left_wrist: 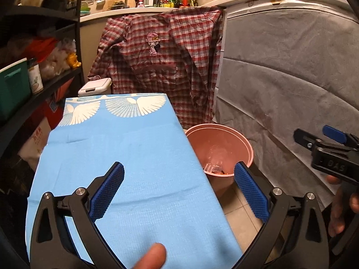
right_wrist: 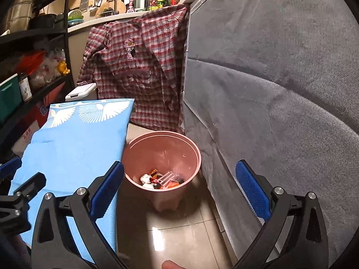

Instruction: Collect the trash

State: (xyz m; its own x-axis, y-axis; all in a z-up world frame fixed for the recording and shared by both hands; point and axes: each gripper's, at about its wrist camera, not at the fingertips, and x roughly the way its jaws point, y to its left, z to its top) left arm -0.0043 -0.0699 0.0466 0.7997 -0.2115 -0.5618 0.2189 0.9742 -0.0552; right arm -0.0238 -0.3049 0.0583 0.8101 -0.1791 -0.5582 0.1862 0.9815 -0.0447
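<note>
Pink plastic, that is the bin, and it stands on the tiled floor just beside the desk edge, between the desk and a wall of grey cloth. At its bottom lies the trash: a crumpled white piece, some dark and orange wrappers and a clear plastic piece (I cannot tell more exactly what they are). My right gripper hangs above the floor near the bin with its fingers spread wide apart, and nothing is between them. My left gripper is also fully released and carries nothing; its left finger is over the blue cloth that covers the desk, its right finger over the rim of the bin. This cloth has white wing patterns at the far end, and its top is bare. In the left wrist view I see my right gripper at the right edge, with my hand under it. Behind the bin a red checked shirt hangs from the counter. On the left side stands a dark shelf with a green box and a jar.
</note>
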